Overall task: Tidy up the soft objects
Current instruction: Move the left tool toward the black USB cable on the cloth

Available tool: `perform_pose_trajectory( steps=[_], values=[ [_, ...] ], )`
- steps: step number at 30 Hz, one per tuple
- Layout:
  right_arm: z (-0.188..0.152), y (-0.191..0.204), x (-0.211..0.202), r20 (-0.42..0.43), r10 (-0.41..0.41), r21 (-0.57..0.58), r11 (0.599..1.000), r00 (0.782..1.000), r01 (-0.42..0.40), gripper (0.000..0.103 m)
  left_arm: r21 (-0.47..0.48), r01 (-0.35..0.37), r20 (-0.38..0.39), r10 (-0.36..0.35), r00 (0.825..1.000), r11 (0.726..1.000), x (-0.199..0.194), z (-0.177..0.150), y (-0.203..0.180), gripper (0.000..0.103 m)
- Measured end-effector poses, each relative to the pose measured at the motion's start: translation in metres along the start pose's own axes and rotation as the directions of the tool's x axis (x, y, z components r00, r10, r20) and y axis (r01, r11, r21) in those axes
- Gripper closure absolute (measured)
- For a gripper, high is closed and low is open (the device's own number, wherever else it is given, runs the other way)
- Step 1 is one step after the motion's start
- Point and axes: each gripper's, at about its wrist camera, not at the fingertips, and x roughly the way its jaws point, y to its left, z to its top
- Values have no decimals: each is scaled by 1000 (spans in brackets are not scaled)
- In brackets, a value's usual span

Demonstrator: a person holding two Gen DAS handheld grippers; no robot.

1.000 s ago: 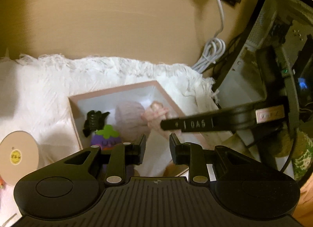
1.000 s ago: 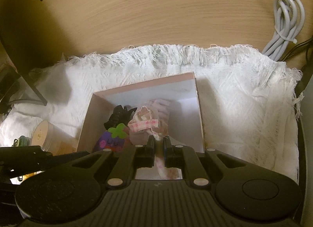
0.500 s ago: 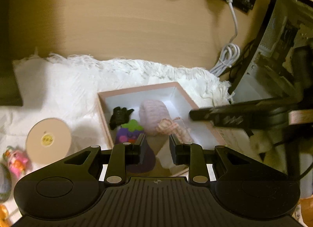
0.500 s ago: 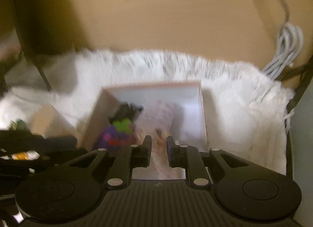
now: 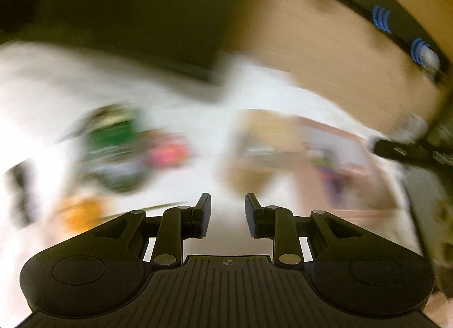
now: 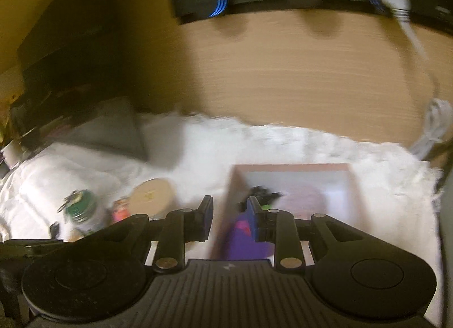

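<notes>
The white fringed cloth covers the work surface and carries everything below.

The pink-rimmed box sits on the cloth at the right. It holds the sorted soft items: a pale pink knitted piece, a black item and a purple plush. All appear light and compressible; a pinch across a fold or the thickest bulge should hold.

Unsorted items lie on the cloth left of the box: a round tan lid or tin, a green-topped jar and a small pink toy, blurred in both views. Judged soft and light, the toy should be taken across its body.

The right gripper hangs over the box's near left corner, jaws opening, nothing between them.

The left gripper is parted and empty over bare cloth.
</notes>
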Motion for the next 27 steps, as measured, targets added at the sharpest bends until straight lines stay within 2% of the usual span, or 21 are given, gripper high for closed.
perform_pose_trajectory(
  steps=[2,6,9,12,17,22,25,27],
  values=[
    [-6,27,10,-34,57,-32,998,998,-58,77,-98,-71,30,74,997,993,-15,-5,46,74],
    [-31,85,26,-78,115,-154,980,990,-126,77,-256,-179,34,194,980,950,-31,-8,126,74],
    [-56,128,38,-126,136,-289,943,983,-168,77,-306,-181,21,197,980,935,-28,-5,160,74],
    [-77,154,50,-158,160,-342,917,974,-206,77,-266,-175,19,187,982,948,-18,-3,169,74],
    [-95,178,69,-210,174,-345,908,962,-240,77,-211,-209,-41,205,978,955,8,0,173,74],
    [-98,191,69,-187,170,-396,888,968,-233,77,-153,-214,-36,211,977,965,16,7,177,75],
    [-99,190,74,-200,163,-386,893,966,-231,77,-128,-205,-35,202,979,970,17,8,179,75],
    [-100,191,76,-207,149,-387,895,967,-221,77,-146,-184,-30,182,983,972,16,7,184,75]
  ],
)
